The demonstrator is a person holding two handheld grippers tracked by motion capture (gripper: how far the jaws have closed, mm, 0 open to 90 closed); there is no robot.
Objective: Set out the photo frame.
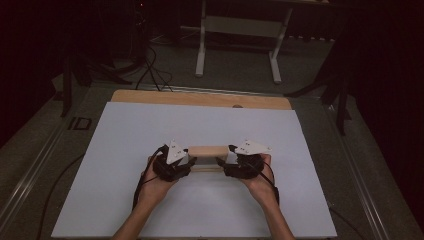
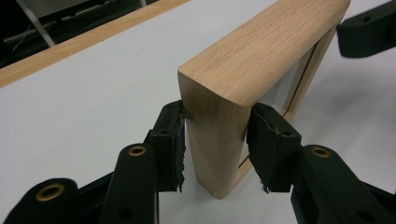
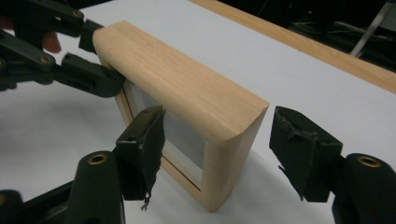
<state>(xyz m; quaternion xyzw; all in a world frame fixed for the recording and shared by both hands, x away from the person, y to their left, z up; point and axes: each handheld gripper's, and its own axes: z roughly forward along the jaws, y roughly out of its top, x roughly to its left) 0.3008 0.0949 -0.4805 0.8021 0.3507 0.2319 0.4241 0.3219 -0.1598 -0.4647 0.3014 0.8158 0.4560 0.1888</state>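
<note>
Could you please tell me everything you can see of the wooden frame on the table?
The wooden frame is pale, oak-like wood with rounded outer edges and a thin inner lip around a light panel. It stands upright on edge on the white sheet. The left gripper pinches one end post between its pads. The right gripper straddles the other end, jaws open, with a clear gap on one side.

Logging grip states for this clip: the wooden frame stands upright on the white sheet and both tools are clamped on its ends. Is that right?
Not quite. The left tool is clamped on the wooden frame, but the right tool stands open, its pads clear of the frame's end, as the right gripper view shows. The frame does stand upright on the white sheet.
</note>
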